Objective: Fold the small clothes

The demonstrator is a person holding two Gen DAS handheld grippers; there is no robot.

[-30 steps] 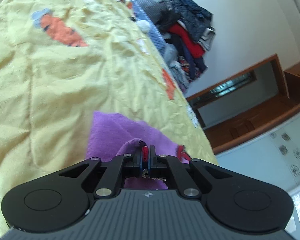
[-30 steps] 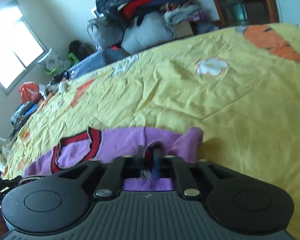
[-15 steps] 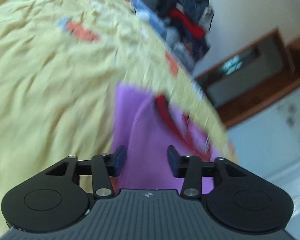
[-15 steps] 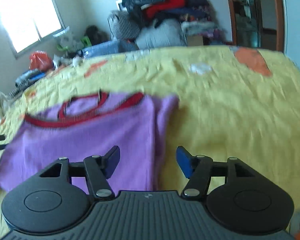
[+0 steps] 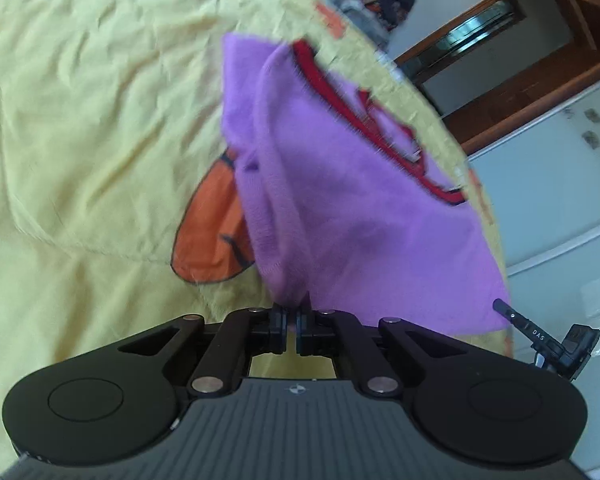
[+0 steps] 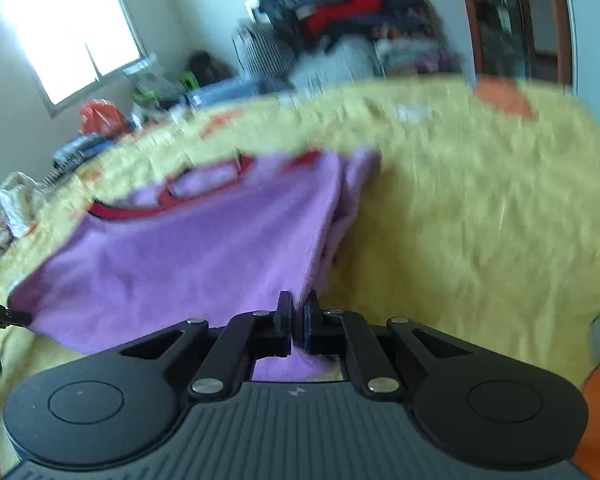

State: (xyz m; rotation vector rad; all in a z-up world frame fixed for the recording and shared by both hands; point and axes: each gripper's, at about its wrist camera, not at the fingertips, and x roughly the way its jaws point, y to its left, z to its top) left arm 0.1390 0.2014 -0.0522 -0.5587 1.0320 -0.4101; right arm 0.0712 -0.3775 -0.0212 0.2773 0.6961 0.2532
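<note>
1. Both grippers are clamped on the hem of the purple garment (image 5: 352, 208); my left gripper (image 5: 292, 328) has its jaws pressed together with a pinch of purple cloth between them, and my right gripper (image 6: 296, 328) pinches the same hem at the other bottom corner, cloth showing through behind its jaws.
2. I hold the two bottom corners so that the hem comes up as one straight edge; that, I judge, is what a clean fold toward the neckline needs.
3. Purple fabric rises from the yellow bedspread (image 5: 80, 128) near me, while the red-trimmed collar (image 6: 140, 212) end lies flat, farther toward the bed's far edge; its weight there should anchor the garment as I carry the hem over.
4. From the left view the garment sits close to the bed's right edge, partly over an orange print (image 5: 208, 228) on the spread; the other gripper's tip shows at that corner.
5. A clothes pile (image 6: 340, 20) stands beyond the far edge, well apart; it does not interfere.
6. Risk, as I see it: uneven pull between hands would skew the fold.
</note>
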